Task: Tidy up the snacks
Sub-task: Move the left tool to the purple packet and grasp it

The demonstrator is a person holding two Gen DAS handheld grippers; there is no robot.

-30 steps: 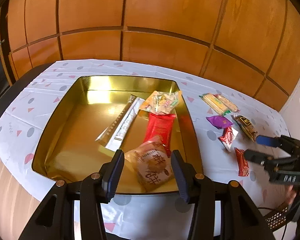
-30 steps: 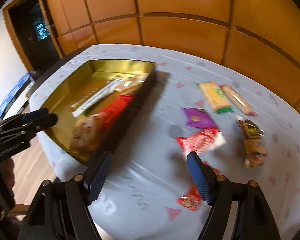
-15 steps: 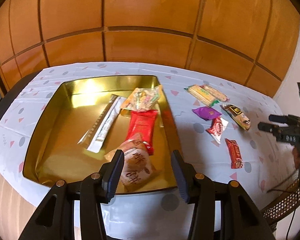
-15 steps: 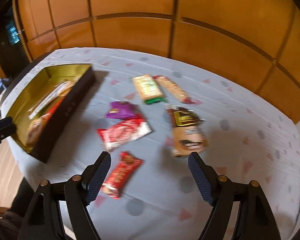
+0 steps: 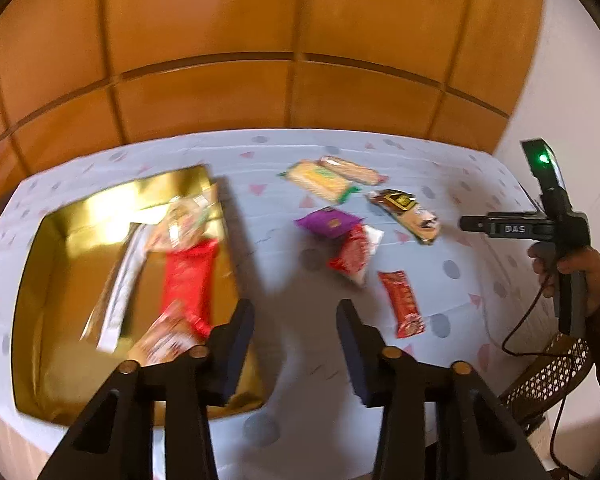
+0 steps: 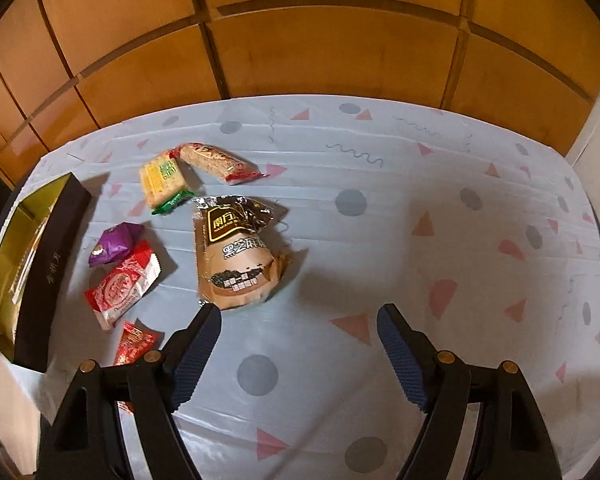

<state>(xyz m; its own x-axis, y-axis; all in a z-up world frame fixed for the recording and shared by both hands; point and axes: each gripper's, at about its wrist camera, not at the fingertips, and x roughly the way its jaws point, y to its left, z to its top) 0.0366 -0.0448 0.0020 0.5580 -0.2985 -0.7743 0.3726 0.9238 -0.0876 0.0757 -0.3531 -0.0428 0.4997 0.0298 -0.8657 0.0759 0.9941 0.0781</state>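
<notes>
A gold tin box (image 5: 60,240) (image 6: 4,248) at the table's left holds several snack packets, among them a red one (image 5: 188,276). Loose on the cloth lie a purple packet (image 5: 327,222) (image 6: 116,240), a red-and-white packet (image 5: 354,256) (image 6: 122,284), a small red bar (image 5: 402,304) (image 6: 134,342), a brown sesame packet (image 5: 410,216) (image 6: 238,256), and two cracker packs (image 5: 320,178) (image 6: 162,178). My left gripper (image 5: 294,344) is open and empty, above the box's right edge. My right gripper (image 6: 298,354) (image 5: 496,226) is open and empty, just in front of the brown packet.
A white cloth with triangles and dots (image 6: 420,240) covers the table. Wooden wall panels (image 6: 320,40) stand behind it. A wicker chair (image 5: 552,372) sits at the table's right edge, with a cable hanging beside it.
Both grippers have swung to the right. The left view now looks past the box's right edge toward the loose snacks. The right gripper has closed in on the brown packet.
</notes>
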